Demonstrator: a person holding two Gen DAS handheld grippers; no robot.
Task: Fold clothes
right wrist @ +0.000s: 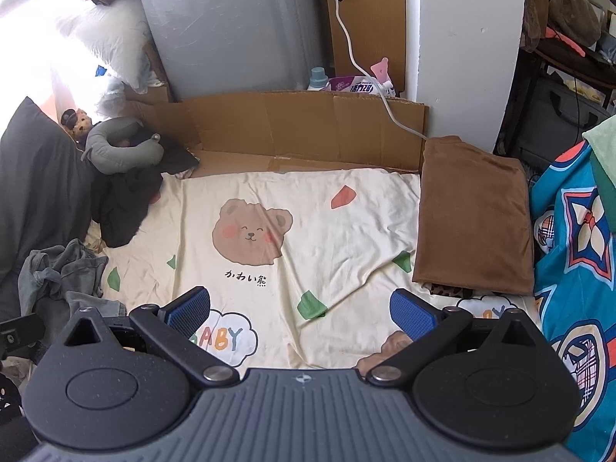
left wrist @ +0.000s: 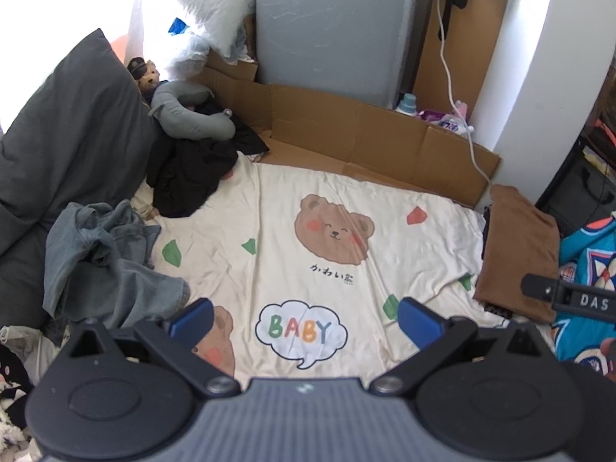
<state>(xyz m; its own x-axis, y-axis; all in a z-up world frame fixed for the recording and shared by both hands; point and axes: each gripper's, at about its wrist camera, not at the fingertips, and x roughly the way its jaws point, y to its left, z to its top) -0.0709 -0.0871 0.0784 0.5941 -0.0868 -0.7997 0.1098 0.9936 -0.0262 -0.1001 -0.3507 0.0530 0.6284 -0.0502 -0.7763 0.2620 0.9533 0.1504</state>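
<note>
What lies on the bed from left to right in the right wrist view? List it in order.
Dark grey pillow → crumpled jeans → bear print on the sheet → folded brown garment → blue patterned blanket.

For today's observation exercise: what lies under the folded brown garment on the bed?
Under the folded brown garment, a strip of leopard-patterned fabric peeks out at its near edge, on the cream bear-print sheet. How far that fabric extends underneath is covered.

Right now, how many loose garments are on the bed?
4, maybe more hidden: crumpled jeans at left, black garment behind them, folded brown top at right over a leopard-print piece.
</note>
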